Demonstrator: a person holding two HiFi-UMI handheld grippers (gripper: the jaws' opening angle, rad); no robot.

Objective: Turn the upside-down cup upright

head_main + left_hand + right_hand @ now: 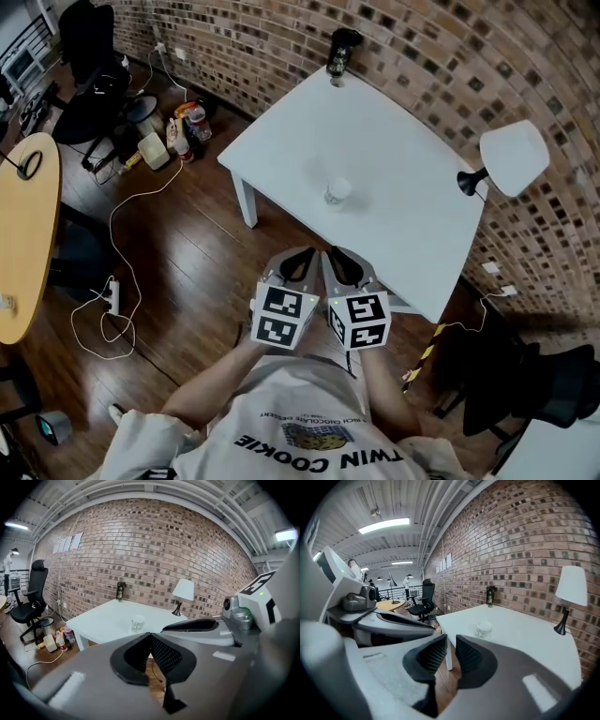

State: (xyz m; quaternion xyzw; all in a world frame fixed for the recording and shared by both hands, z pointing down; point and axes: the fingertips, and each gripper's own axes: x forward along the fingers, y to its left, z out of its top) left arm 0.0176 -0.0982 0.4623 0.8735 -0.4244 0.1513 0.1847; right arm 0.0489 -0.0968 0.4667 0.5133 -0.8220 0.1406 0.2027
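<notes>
A small clear cup [337, 190] with dark print stands near the middle of the white table [403, 141]. It also shows in the left gripper view [137, 624] and the right gripper view [483, 630]. Its top looks pale and closed. Both grippers hang side by side over the floor at the table's near edge, well short of the cup and pointing toward it. My left gripper [302, 258] [150, 634] has its pads touching at the tips and holds nothing. My right gripper [342, 260] [451, 639] shows a narrow gap between its pads, with nothing in it.
A lamp [514, 157] with a white shade stands at the table's right corner, a dark bottle [339, 56] at its far corner. On the wooden floor to the left are bottles [187, 122], cables with a power strip [112, 295], an office chair [89, 56] and a round wooden table [28, 234].
</notes>
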